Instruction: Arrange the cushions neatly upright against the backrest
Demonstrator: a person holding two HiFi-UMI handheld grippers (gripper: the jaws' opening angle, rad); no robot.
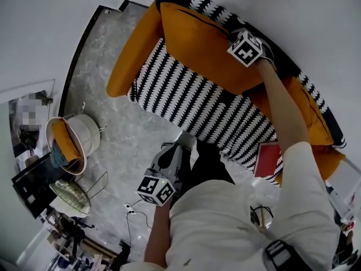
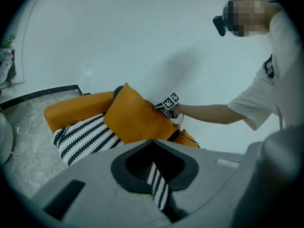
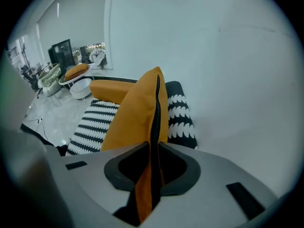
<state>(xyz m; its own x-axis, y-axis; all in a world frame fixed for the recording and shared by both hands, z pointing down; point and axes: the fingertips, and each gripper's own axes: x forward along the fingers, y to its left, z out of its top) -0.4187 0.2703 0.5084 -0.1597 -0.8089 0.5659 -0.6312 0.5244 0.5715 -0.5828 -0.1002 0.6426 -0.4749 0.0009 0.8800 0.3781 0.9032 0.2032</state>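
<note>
Overhead head view, both gripper views apparently share one cushion (image 1: 203, 44).

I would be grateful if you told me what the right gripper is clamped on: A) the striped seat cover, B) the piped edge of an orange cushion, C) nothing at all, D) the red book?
B: in the right gripper view, the right gripper has its jaws pinched on the orange cushion along its black-piped edge.

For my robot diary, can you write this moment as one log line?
right tool: shut on cushion | left tool: shut on seat
</note>
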